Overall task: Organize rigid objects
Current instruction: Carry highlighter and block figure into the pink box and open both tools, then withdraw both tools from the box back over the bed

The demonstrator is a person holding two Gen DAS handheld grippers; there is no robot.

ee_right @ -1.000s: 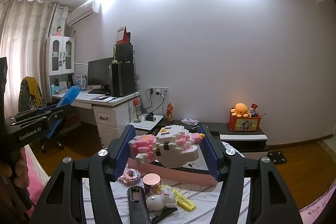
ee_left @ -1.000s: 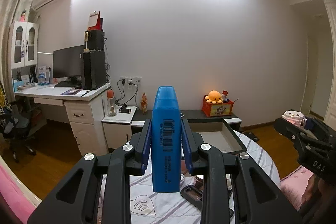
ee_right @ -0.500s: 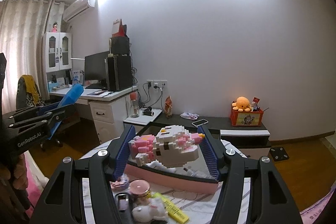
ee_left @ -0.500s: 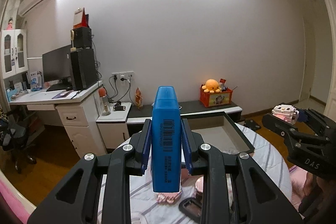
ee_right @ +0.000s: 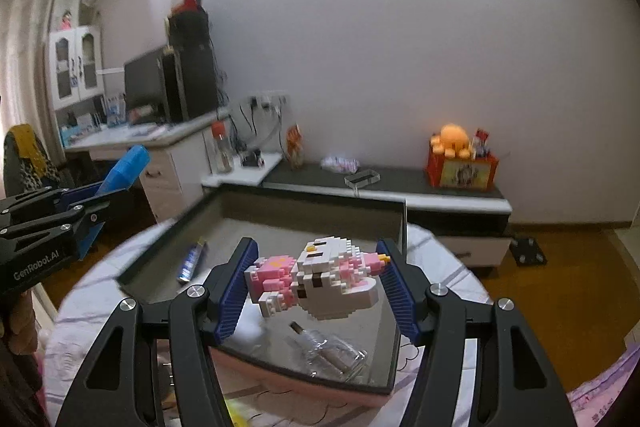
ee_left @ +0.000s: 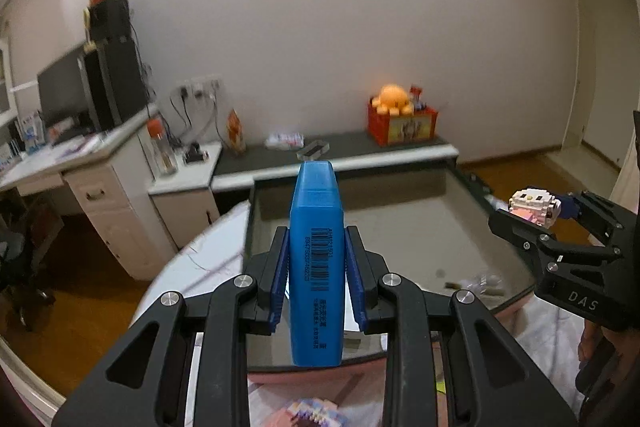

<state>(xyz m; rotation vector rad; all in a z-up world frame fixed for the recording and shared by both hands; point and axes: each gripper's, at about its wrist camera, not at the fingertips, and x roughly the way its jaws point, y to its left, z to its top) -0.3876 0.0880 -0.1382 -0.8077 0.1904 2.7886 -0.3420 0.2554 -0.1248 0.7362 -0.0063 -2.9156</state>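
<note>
Two things being carried over the tray (ee_right: 312,383) at once: blue case (ee_left: 317,259) standing upright, clamped between the left gripper (ee_left: 316,281) pads, hovering above the tray's near edge; pink-and-white brick figure (ee_right: 316,281) pinched sideways in the right gripper (ee_right: 318,285), hanging over the tray's middle. Probably best lowering each close to the tray floor before loosening, keeping clear of the small glass bottle (ee_right: 328,351) by the near edge and the blue tube (ee_right: 191,261) along the left wall. Tray sitting on a cloth-covered round table (ee_right: 436,251); desk, monitor and low shelf standing against the far wall.
</note>
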